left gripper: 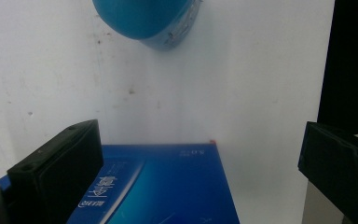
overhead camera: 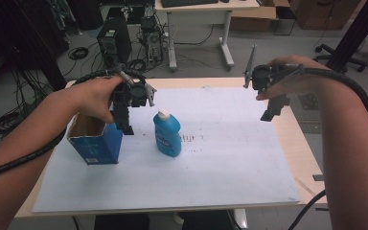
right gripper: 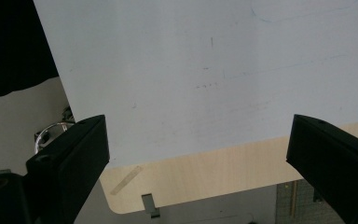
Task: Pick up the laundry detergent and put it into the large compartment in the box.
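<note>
Blue carton [overhead camera: 97, 141] first: it stands open-topped near the left edge of the surface [overhead camera: 230, 172], on the white sheet [overhead camera: 220, 158] that covers most of it, and the brown inside of its mouth faces up. Right over its right-hand rim hangs the left gripper [overhead camera: 126, 125], pointing down, and in the left gripper view its two black fingers [left gripper: 58, 170] stand wide apart with the printed blue face of the carton [left gripper: 168, 186] running up between them; the pads are clear of it, so nothing is held. Just beside the carton, toward the middle of the surface, there's the blue bottle [overhead camera: 166, 134] with its white cap [overhead camera: 164, 114], upright and leaning slightly, apart from the carton and from the fingers; the left gripper view catches its rounded blue body [left gripper: 144, 18] at the top edge. Over on the far right, the right gripper [overhead camera: 274, 110] is held up in the air above the right edge of the sheet, well apart from both blue things. Its own view looks down on bare white sheet [right gripper: 205, 70] and the pale wooden corner of the surface [right gripper: 205, 182], with the fingers [right gripper: 70, 158] spread wide and nothing between them. Both cables trail back along the person's forearms.
</note>
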